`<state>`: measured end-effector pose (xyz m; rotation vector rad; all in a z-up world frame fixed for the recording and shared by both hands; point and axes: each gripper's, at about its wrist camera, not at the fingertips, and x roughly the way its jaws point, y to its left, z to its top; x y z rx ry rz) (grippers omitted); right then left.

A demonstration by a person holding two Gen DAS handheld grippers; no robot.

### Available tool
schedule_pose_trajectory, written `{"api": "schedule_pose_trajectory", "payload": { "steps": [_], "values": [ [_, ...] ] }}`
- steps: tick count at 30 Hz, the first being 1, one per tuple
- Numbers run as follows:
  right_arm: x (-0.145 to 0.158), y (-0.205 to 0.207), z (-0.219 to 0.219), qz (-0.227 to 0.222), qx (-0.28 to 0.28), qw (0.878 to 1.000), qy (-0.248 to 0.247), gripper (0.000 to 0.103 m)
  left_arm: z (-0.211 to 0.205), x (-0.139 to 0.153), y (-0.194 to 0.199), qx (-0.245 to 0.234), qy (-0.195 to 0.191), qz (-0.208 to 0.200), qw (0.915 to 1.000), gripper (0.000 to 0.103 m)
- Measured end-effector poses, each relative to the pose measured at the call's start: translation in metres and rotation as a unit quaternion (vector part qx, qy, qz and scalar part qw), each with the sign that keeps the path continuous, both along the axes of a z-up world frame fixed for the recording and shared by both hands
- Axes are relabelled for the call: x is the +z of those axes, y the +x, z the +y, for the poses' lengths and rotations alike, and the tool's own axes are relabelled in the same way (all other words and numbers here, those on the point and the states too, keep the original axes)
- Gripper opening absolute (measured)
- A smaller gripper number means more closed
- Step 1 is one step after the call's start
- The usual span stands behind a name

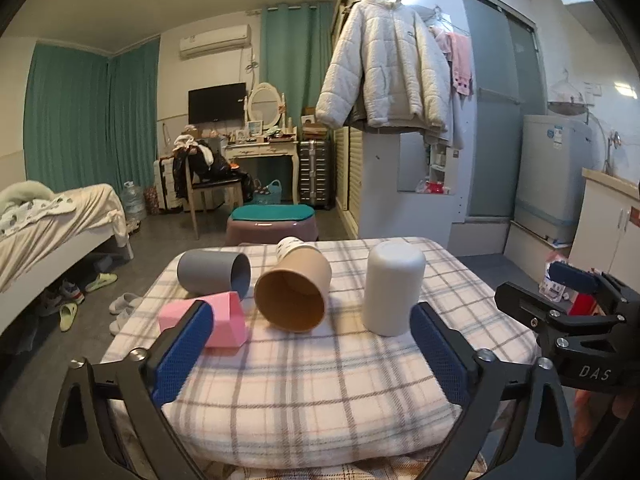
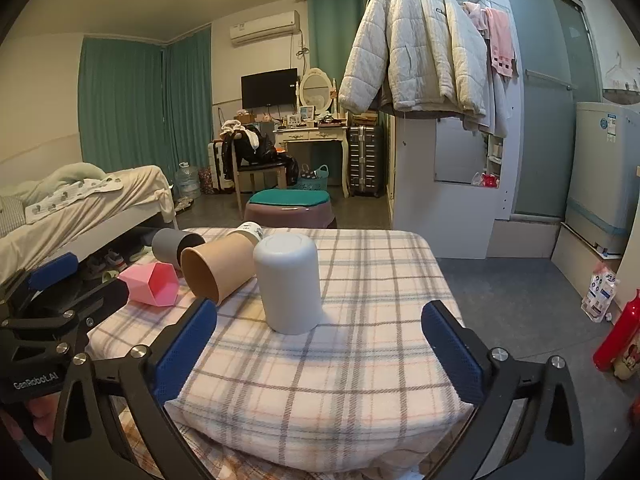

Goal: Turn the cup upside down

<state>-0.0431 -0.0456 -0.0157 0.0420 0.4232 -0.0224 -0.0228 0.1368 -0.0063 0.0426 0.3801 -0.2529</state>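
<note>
Several cups sit on a plaid-covered table (image 1: pixel 320 380). A white cup (image 1: pixel 393 287) stands upside down at the right; it also shows in the right wrist view (image 2: pixel 290 282). A brown paper cup (image 1: pixel 294 286) lies on its side, mouth toward me, also in the right wrist view (image 2: pixel 218 270). A grey cup (image 1: pixel 212 271) and a pink hexagonal cup (image 1: pixel 224 320) lie on their sides at the left. My left gripper (image 1: pixel 312 332) is open and empty, in front of the cups. My right gripper (image 2: pixel 320 328) is open and empty, just short of the white cup.
The plaid table (image 2: pixel 340 360) ends near both grippers. A purple stool with a green cushion (image 1: pixel 272 222) stands behind it. A bed (image 1: pixel 48 232) is at the left, a wardrobe with a hanging jacket (image 1: pixel 384 64) at the right. A red bottle (image 2: pixel 618 340) stands on the floor.
</note>
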Motion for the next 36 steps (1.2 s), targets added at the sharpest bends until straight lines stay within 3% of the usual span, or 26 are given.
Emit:
{"api": "schedule_pose_trajectory", "payload": {
  "steps": [36],
  "values": [
    [-0.013, 0.006, -0.002, 0.018, -0.008, 1.000, -0.014, 0.103, -0.001, -0.010, 0.003, 0.008, 0.008, 0.016, 0.9998, 0.103]
  ]
}}
